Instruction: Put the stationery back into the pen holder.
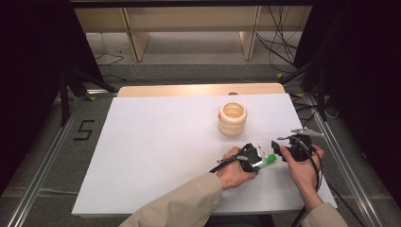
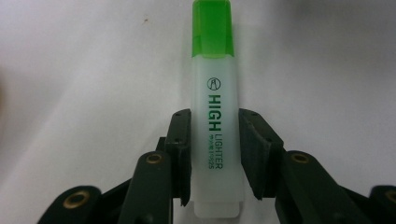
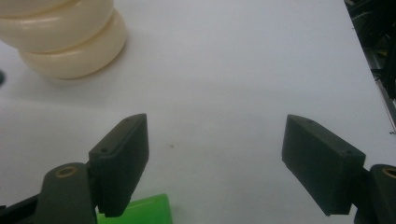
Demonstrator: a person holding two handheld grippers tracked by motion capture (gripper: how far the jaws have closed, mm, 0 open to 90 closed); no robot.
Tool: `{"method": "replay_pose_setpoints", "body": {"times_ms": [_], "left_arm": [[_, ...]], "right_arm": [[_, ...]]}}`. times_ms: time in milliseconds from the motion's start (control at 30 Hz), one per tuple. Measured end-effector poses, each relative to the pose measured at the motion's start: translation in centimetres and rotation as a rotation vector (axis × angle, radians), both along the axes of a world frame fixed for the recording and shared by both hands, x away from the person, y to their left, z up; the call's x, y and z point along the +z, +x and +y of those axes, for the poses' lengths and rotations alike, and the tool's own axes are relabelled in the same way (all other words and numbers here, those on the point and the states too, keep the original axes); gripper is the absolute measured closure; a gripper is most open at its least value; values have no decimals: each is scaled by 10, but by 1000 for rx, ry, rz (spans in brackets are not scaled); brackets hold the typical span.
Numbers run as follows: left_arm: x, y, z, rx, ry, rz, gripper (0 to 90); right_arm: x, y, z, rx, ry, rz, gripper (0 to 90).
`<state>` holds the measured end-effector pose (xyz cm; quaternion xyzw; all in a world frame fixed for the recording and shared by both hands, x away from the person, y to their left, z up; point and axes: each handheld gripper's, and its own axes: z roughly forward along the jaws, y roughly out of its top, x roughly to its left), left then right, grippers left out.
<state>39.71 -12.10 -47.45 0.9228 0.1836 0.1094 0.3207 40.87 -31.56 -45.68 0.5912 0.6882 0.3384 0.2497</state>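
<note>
Currently logging item status, as I'm reading it off the feeds.

Item 1: translucent white plastic highlighter pen w/ green cap. Sitting in the left gripper, jaws pressing on the barrel from both sides, approx. mid-body; cap end pointing away from the cam, flat tail end sticking out below the pads. In the high view the green cap is showing just right of the left gripper, low over the white table sheet, front right area.

Item 2: right gripper. Jaws standing wide apart, holding nothing. Green cap tip is peeking in at the bottom of its view, beside the left-hand pad, not between the pads yet. High view is putting it just beside the cap, facing the left one.

Item 3: cream ribbed round holder, stacked-ring shape, open top. Standing upright further back on the sheet, apart from both grippers. Can't tell if anything's inside.

Progress, my read: pickup is done, pen is secured. Cap is on. Looking like the right claw is lining up for the cap, so uncapping (or a handover) and any drop into the holder are both remaining. Roughly a third in, est.
</note>
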Motion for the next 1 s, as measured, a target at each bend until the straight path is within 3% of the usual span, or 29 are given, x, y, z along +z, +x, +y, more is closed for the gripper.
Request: {"method": "replay_pose_setpoints", "body": {"times_ms": [133,367,600,833,867,900,1000], "left_arm": [[2,-1,7,4,-10,-7,665],[10,-3,30,45,-73,-43,665],[17,-9,63,96,-120,-81,665],[21,-14,106,170,-144,-124,665],[21,-14,106,170,-144,-124,665],[22,-15,119,198,-160,-127,665],[22,-16,137,235,-174,-140,665]], "right_arm": [[2,-1,0,-2,15,-5,234],[5,-4,5,28,64,-13,221],[11,-9,23,118,172,-24,200],[12,-15,53,230,220,-8,189],[12,-16,57,242,225,-4,189],[11,-17,62,257,231,-1,189],[9,-20,77,296,244,18,189]]}}
